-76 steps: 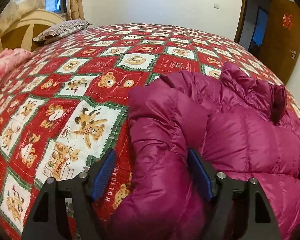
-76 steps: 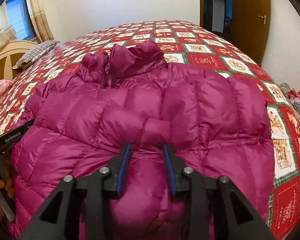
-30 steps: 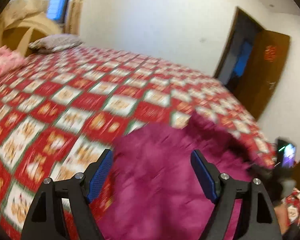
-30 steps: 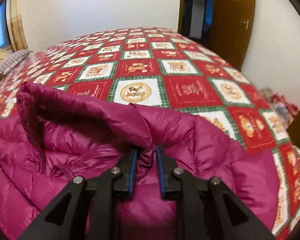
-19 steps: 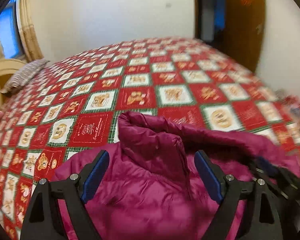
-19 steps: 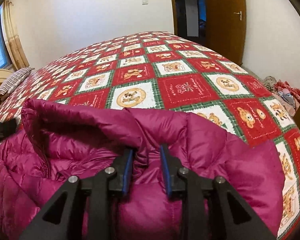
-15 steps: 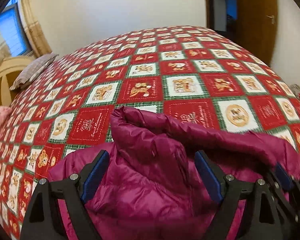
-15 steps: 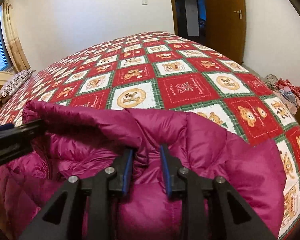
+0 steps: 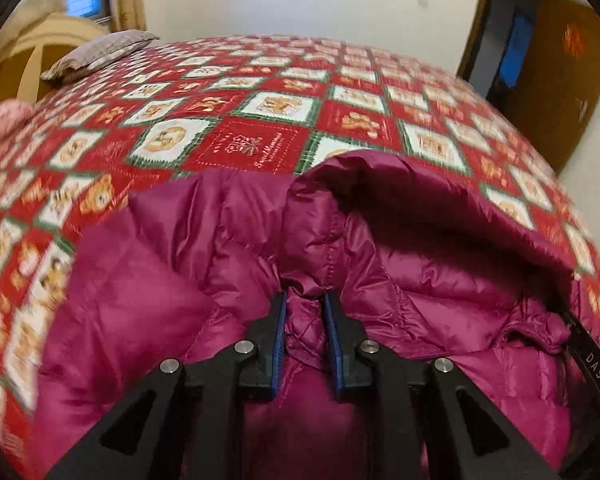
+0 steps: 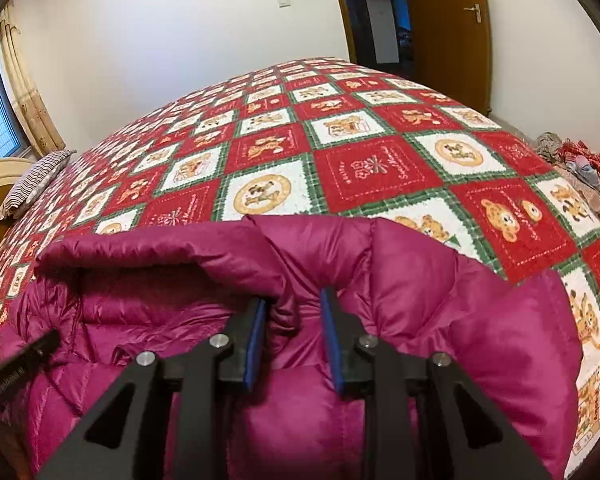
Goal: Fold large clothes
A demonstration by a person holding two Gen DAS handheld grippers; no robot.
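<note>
A magenta puffer jacket (image 9: pixel 148 312) lies on the bed, its collar end (image 9: pixel 420 208) farthest from me. My left gripper (image 9: pixel 303 300) is shut on a pinch of jacket fabric at the collar's left side. In the right wrist view the jacket (image 10: pixel 460 312) fills the lower half. My right gripper (image 10: pixel 292 300) is shut on the jacket fabric at the collar's right side, its jaws a little wider apart than before. The left gripper's body (image 10: pixel 20 360) shows at the left edge of the right wrist view; the right gripper's body (image 9: pixel 592 364) shows at the right edge of the left.
The bed carries a red, white and green teddy-bear quilt (image 10: pixel 372 168). A striped pillow (image 9: pixel 96 54) and a wooden headboard (image 9: pixel 32 68) are at the far left. A brown door (image 10: pixel 448 20) stands at the far right, with clothes (image 10: pixel 580 160) on the floor beside the bed.
My left gripper has moved in to the collar and shut on the fabric; it was open half a second ago. My right gripper's jaws have widened slightly, still on the fabric.
</note>
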